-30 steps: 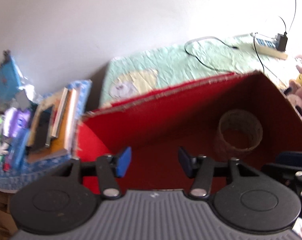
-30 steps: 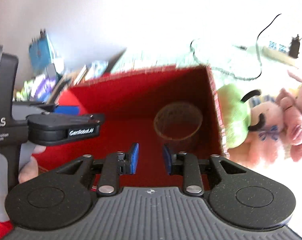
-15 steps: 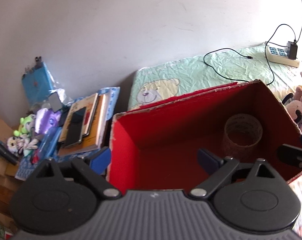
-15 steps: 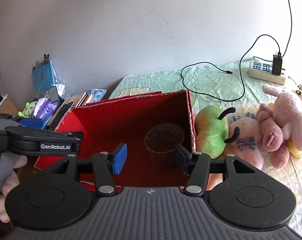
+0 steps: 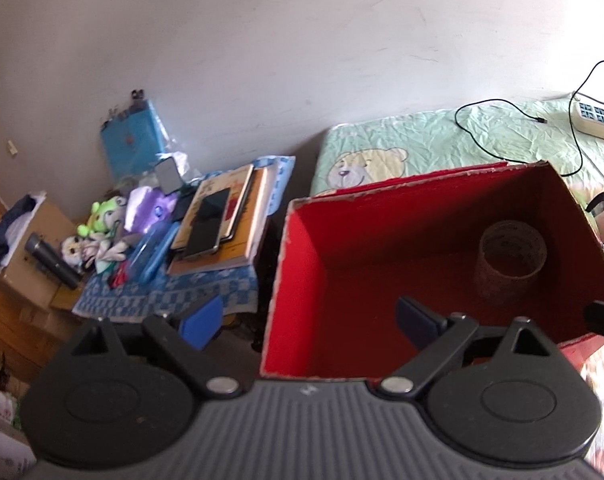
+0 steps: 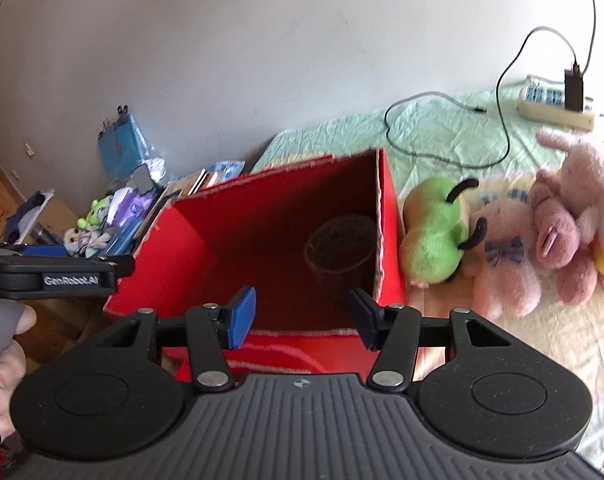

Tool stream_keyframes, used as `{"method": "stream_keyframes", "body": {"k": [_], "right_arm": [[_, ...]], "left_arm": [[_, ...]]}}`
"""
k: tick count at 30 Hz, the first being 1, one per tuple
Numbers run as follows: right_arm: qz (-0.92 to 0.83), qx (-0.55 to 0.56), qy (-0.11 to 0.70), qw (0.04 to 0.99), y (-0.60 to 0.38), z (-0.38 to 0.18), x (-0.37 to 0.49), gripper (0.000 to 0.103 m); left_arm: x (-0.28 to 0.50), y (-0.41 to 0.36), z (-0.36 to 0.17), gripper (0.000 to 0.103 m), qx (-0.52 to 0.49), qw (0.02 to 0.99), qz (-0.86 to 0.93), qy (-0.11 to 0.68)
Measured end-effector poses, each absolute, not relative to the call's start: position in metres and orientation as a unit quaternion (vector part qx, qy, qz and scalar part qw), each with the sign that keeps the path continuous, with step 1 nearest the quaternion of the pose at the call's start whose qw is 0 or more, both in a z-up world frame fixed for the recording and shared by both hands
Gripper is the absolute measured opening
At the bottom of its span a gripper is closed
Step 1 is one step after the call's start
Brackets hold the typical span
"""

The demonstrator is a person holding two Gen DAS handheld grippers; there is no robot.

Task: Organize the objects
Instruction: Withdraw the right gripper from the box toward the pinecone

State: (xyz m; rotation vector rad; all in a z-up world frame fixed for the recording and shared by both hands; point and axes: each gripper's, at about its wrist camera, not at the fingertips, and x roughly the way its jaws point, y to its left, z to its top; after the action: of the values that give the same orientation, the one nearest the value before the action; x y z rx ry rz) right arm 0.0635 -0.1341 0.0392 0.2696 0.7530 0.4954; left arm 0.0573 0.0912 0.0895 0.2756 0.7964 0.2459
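Observation:
A red cardboard box [image 5: 298, 264] [image 6: 190, 248] stands open on the bed, with a brown woven cylinder [image 5: 510, 264] [image 6: 340, 248] upright in its far right corner. My left gripper [image 5: 310, 320] is open wide and empty, above the box's near left edge. My right gripper [image 6: 300, 316] is open and empty, over the box's near edge. A green plush toy [image 6: 434, 232] and pink plush toys [image 6: 558, 220] lie on the bed right of the box.
A low table left of the bed holds stacked books with a phone [image 5: 210, 228], small toys [image 5: 102, 232] and a blue bag [image 5: 132, 148]. A power strip [image 6: 554, 104] with a black cable [image 6: 442, 148] lies on the green sheet behind the box.
Both grippers have pulled back and up from inside the box and opened wider. The left one has shifted left, so the side table now shows.

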Motion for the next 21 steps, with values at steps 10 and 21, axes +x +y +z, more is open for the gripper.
{"method": "stream_keyframes", "body": {"k": [10, 21], "right_arm": [[0.275, 0.163, 0.362, 0.876, -0.157, 0.039, 0.054, 0.056], [0.306, 0.180, 0.398, 0.846, -0.170, 0.026, 0.044, 0.055]], "left_arm": [[0.037, 0.091, 0.084, 0.095, 0.126, 0.894, 0.145, 0.404], [0.026, 0.073, 0.071, 0.095, 0.135, 0.885, 0.147, 0.419]]}}
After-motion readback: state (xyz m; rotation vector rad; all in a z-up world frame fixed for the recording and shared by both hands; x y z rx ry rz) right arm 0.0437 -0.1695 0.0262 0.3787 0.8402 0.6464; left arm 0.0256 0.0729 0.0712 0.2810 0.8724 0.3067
